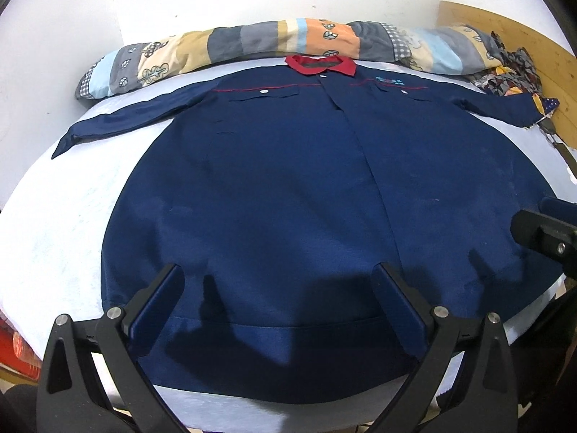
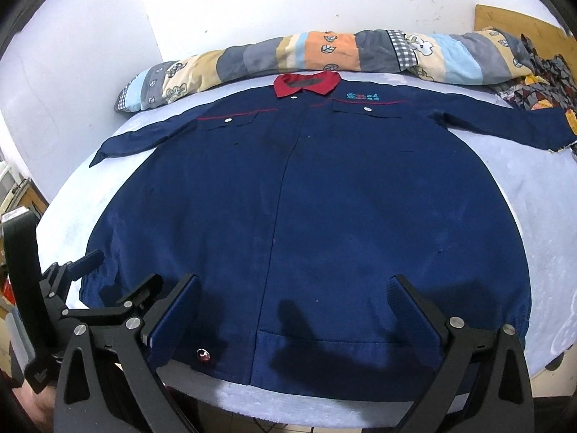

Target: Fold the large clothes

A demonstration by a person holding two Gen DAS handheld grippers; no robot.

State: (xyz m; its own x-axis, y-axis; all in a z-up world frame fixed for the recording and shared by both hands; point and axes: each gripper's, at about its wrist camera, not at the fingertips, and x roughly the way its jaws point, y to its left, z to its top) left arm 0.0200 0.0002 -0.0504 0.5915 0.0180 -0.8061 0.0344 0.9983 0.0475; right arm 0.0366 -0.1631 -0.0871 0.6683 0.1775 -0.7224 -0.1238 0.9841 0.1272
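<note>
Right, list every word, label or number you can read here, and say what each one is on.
Nothing can be read for certain.
Teal embroidery on the jacket chest: lettering or a logo, too small and blurred to read.
Red box at the left wrist view's lower left edge: pale marks, too blurred to read.
Quilt: leaf patterns only, no text.

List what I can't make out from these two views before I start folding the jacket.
- Chest logo: too small to read in either view.
- Jacket hem: partly behind the open right gripper; in the left view behind the open left gripper.
- Right-hand cuff: cut off by the lens edge.
- Jacket's back: hidden against the bed.
</note>
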